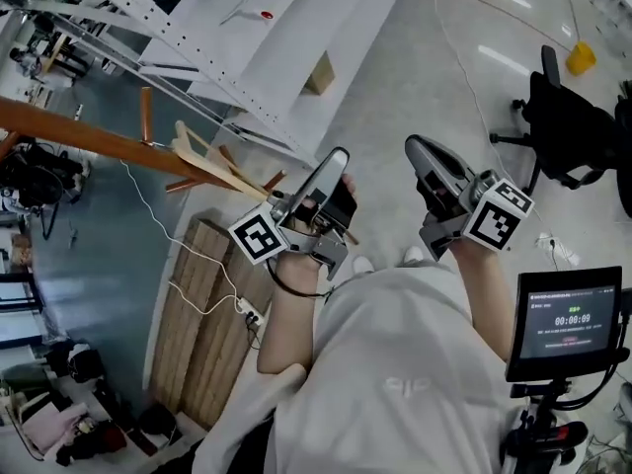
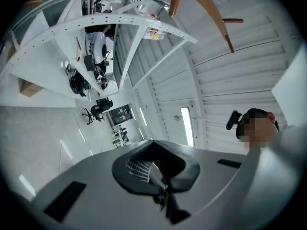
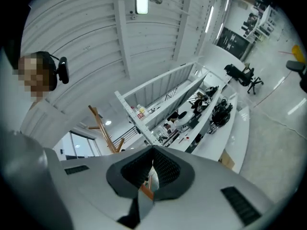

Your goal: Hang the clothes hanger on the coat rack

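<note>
Holding the left gripper and the right gripper up side by side before the chest, tips pointing away from the body. Both clenched, jaws pressed together in each gripper view, nothing pinched between them. Off to the left of the left gripper and clear of it, the pale wooden clothes hanger, resting among the pegs of the brown coat rack, held by neither tong; whether hooked over a peg, hard to tell. Beyond the rack, a white perforated shelving frame and a white worktop. Beneath the worktop, a cardboard box, contents out of sight. Farther right on the grey floor, a small yellow container, too small to show what is inside, and a black office chair. On one shelf tier in the right gripper view, a few small bottles. Below the rack, wooden planks; at lower right, a monitor showing a timer.
</note>
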A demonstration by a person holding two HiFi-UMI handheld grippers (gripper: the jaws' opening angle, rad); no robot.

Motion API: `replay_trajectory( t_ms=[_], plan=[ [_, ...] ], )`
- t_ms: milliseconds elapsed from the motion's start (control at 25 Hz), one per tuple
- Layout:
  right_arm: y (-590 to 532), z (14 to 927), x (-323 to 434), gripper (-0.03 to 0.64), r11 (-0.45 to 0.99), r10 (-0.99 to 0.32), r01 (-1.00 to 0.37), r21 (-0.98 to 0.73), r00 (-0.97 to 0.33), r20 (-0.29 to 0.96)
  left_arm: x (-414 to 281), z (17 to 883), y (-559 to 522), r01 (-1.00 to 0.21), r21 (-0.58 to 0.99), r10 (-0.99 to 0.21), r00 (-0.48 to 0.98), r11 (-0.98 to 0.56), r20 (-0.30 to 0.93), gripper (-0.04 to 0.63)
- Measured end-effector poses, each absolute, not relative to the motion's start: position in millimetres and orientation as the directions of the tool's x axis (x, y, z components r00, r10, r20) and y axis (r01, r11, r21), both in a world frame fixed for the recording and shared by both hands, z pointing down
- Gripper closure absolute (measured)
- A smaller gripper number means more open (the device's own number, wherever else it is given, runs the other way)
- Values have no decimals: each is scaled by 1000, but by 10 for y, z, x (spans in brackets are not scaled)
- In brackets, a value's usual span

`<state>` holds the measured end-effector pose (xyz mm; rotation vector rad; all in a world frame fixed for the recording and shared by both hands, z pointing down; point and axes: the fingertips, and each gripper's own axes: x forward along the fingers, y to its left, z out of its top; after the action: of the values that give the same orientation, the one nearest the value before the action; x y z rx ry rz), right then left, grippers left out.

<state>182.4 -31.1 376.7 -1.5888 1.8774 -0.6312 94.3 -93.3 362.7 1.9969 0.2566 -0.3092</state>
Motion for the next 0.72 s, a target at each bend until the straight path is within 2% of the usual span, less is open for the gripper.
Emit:
replay_trajectory(
  t_ms=[360,600,720],
  plan=[
    [283,4044,2356,609,-28,-987,-661,-749,135,-82,1847,3996,-521,300,900,200,948,-316,-246,591],
    [623,4088,2555,609,-120,-962,-608,-785,267,-60,2148,4125,-193,282,928,283,936,-241,-211,591],
    [713,4058,2574,609,-124,-955,-596,-793,289,-68,2220,4120,-38,289,932,324,922,-217,-210,591]
  ],
)
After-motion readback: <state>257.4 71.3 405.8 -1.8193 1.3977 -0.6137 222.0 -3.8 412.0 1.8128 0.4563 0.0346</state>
